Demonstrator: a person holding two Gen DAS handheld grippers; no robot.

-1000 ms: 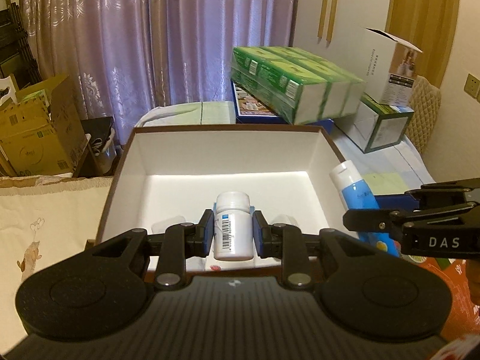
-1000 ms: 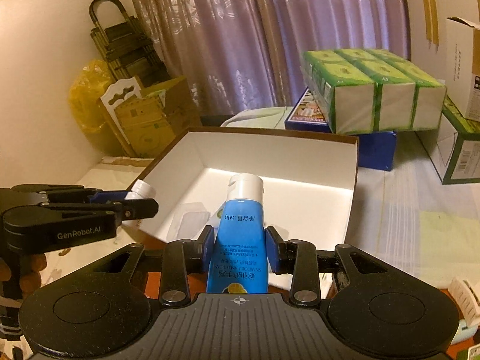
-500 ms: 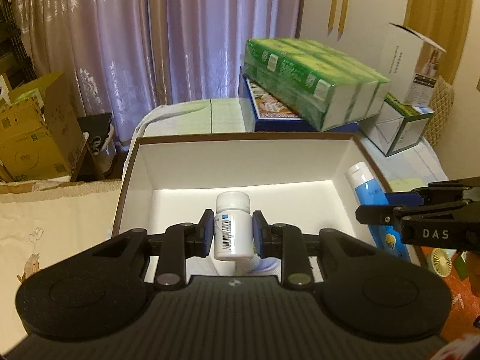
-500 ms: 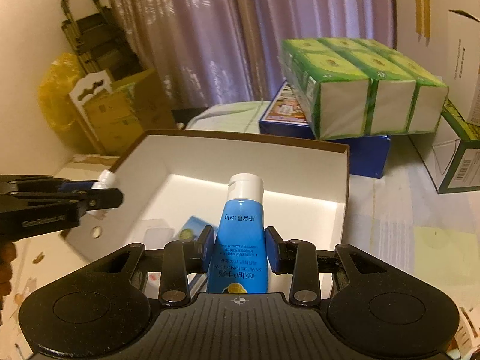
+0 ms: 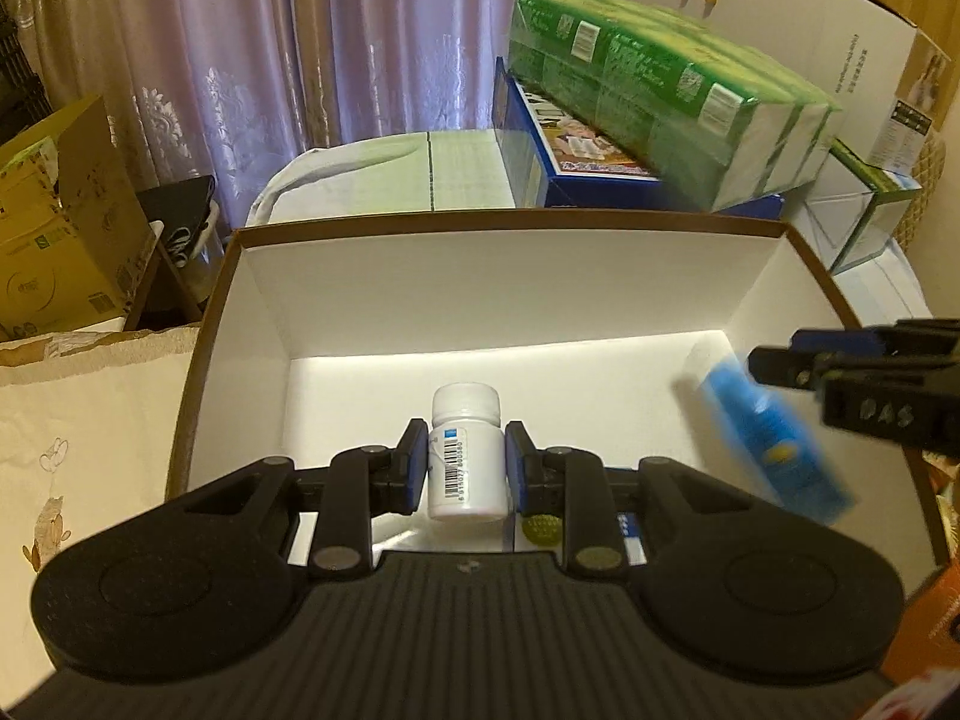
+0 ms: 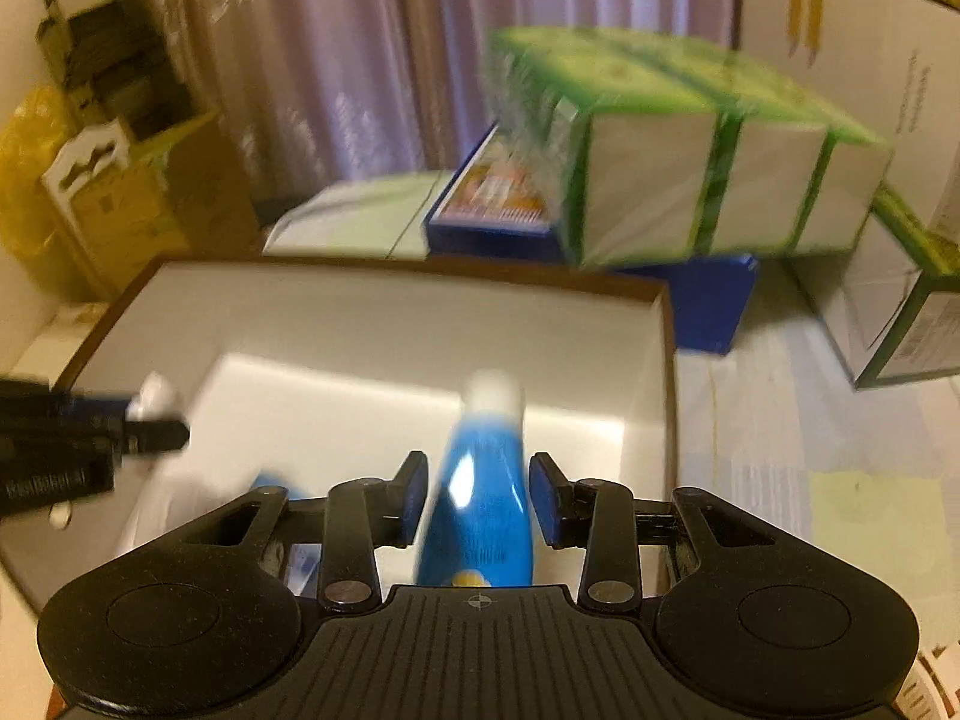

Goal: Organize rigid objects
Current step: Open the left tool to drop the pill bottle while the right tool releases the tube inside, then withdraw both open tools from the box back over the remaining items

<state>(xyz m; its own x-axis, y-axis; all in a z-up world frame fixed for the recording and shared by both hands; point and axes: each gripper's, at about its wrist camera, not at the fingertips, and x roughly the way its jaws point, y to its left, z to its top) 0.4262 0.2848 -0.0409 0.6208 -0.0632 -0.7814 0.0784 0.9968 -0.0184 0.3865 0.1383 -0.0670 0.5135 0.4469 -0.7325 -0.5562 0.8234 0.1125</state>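
Both views are taken from just behind a hand-held gripper, angled downward along its fingers, close above an open white-lined box [image 5: 492,300]. The box [image 6: 372,324] is faced from its left half by the left wrist view and from its right half by the right wrist view. Shared by both are the box interior, the curtain [image 5: 336,42] and the green packs [image 6: 690,138]; each hand-held gripper is caught at the edge of the other view.

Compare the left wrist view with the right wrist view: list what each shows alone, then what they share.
Only the left wrist view shows the barcode on the white bottle held in the left gripper, a cream cloth left of the box, and a dark bin by the curtain.

Only the right wrist view shows a yellow bag, a folded black cart and the pale tabletop right of the box.

Both show the white-lined box, the blue tube in the right gripper, the green packs and the curtain.
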